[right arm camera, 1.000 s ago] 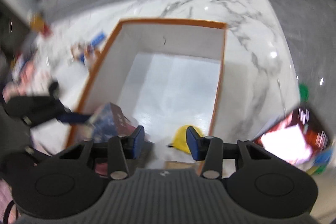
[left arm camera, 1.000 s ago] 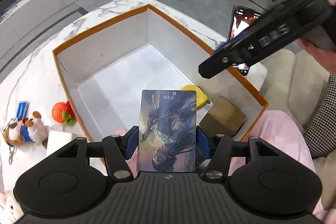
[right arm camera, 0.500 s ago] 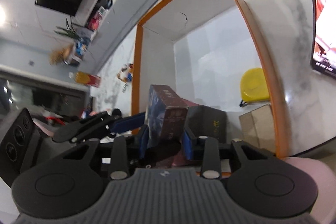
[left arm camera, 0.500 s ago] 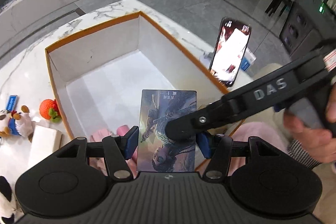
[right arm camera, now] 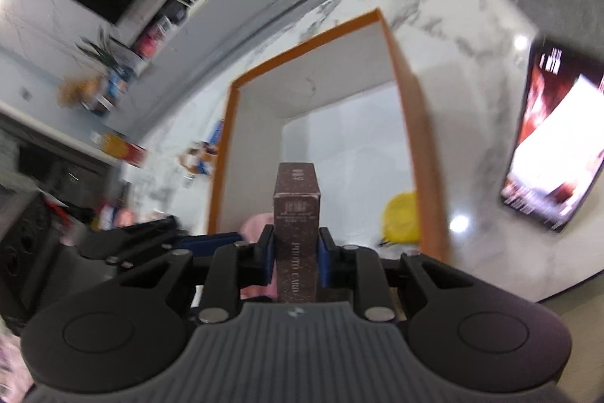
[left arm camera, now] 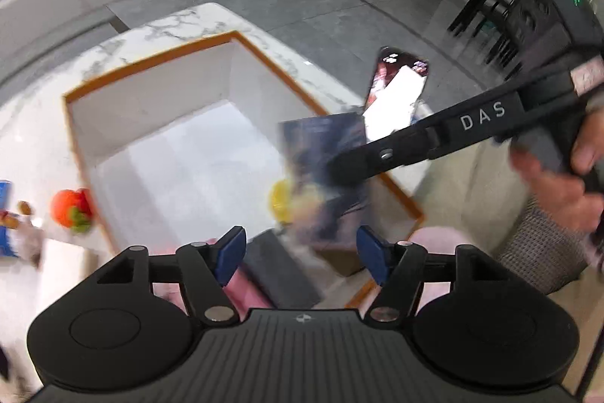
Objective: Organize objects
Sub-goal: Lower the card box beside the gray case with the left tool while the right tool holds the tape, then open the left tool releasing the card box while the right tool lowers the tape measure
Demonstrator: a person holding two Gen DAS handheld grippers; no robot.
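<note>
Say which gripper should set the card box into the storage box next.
Right. The right gripper is clamped on the card box, above the storage box; the left gripper has just opened, empty.

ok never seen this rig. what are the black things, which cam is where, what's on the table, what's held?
No robot: a person carries a handheld two-finger gripper in each hand, each with a fisheye camera looking along its fingers.

Left-wrist view: the left gripper is open and empty; its jaws have just opened. The right gripper crosses the frame, gripped by a hand.

Right-wrist view: the right gripper, jaws just closed, clamps the card box.

On the marble table: an orange-rimmed box containing a yellow object, a lit phone, small toys.
</note>
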